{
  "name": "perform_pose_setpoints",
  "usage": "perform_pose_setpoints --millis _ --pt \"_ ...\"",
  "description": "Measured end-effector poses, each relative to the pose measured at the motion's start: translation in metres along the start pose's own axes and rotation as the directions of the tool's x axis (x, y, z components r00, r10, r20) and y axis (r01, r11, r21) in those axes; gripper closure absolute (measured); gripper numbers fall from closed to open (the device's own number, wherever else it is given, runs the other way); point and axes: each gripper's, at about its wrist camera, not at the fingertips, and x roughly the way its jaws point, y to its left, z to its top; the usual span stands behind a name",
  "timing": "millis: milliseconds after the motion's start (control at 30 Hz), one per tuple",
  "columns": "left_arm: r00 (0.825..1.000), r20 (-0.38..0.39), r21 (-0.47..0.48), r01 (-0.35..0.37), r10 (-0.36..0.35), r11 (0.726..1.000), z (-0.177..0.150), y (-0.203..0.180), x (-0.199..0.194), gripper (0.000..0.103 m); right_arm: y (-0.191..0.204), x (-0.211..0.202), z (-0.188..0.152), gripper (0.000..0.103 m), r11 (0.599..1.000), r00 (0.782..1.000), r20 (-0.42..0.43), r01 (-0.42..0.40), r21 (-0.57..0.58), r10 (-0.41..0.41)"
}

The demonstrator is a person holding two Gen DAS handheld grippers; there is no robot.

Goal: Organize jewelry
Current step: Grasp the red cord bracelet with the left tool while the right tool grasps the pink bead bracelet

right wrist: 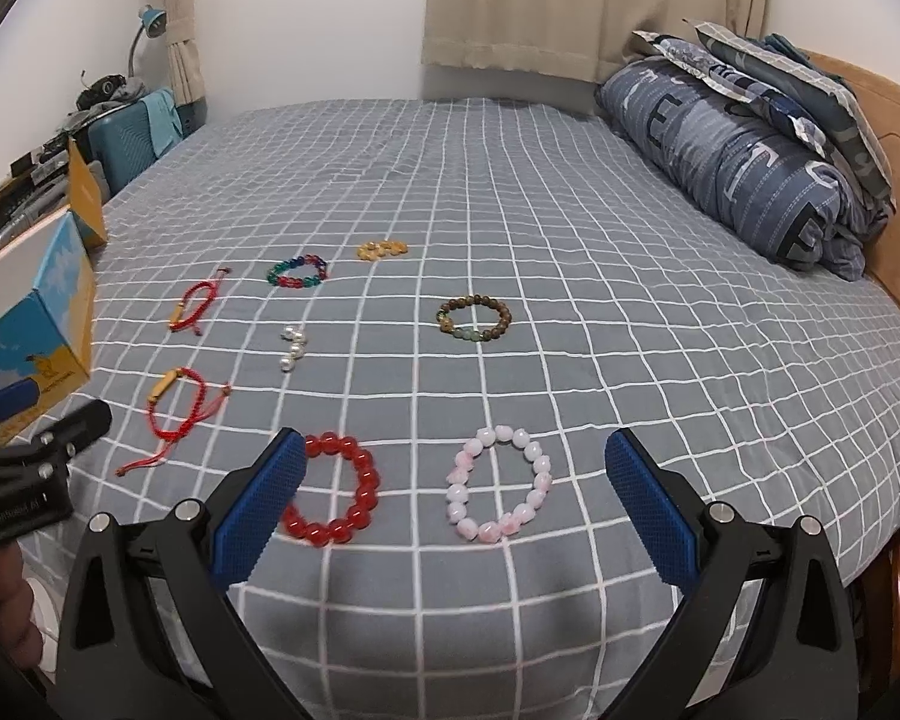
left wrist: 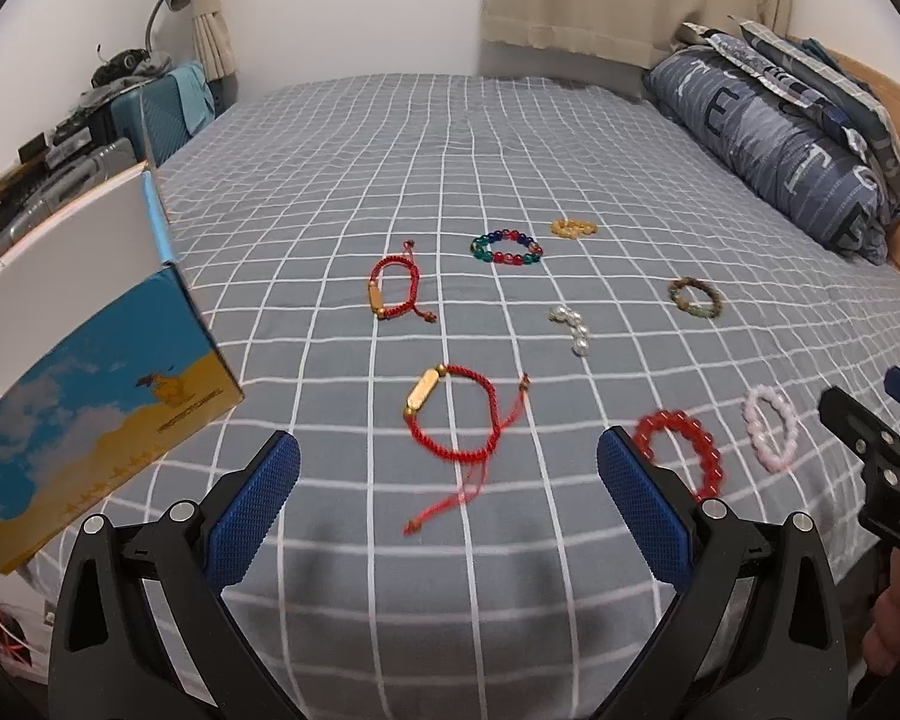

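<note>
currently both grippers spread, empty: left gripper (left wrist: 448, 483), right gripper (right wrist: 455, 480), over bracelets (right wrist: 498, 483).

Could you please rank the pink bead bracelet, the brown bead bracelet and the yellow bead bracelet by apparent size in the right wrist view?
1. pink bead bracelet, though it lies nearest the camera
2. brown bead bracelet
3. yellow bead bracelet, farthest away and bunched, so true size is unsure

Eight bracelets spread apart flat on bedsheet, red cord bracelet (left wrist: 450, 414) nearest
</note>
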Motion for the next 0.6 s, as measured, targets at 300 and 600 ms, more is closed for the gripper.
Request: perform_pose_setpoints --millis 300,600 --pt "0.995 -0.099 -0.024 0.01 -0.012 1.0 0.014 0.002 0.078 0.006 -0.022 0.071 -0.007 0.007 0.999 0.991 -0.133 0.033 0.015 -0.03" --pt "0.986 -0.169 -0.017 -0.004 0.001 1.0 0.002 0.003 0.115 0.006 -0.035 0.104 -0.02 0.017 0.999 0.978 -0.206 0.03 0.04 -0.022"
